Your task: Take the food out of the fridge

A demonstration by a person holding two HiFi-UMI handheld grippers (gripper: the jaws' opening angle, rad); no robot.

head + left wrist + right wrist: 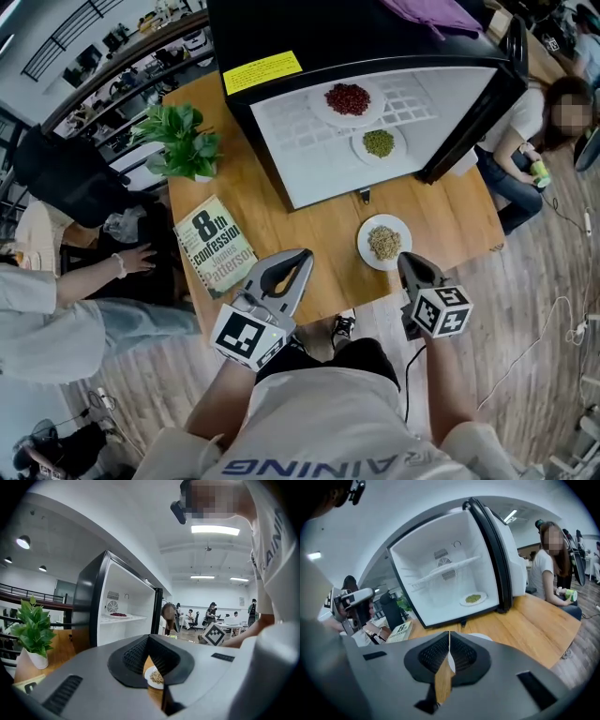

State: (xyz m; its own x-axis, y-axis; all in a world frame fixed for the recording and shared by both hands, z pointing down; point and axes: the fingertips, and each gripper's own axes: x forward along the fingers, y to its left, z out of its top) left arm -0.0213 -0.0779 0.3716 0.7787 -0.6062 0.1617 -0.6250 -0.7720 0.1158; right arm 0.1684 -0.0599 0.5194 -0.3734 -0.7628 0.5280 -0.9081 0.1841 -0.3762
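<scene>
Wood surface point(281, 234): grain plate point(384, 242) out. Your left hand-held gripper point(304, 254) and right hand-held gripper point(404, 257) are closed, empty. Red plate point(348, 98) and green plate point(379, 142) sit in fridge point(309, 173). Next, likely: open up, reach for green plate's rim.

Mostly hidden behind the right gripper point(449, 633) in its own view: plate point(483, 637) on the table point(534, 620), only a white rim showing. Top of the fridge point(309, 28) cut off by the head view's upper edge.
</scene>
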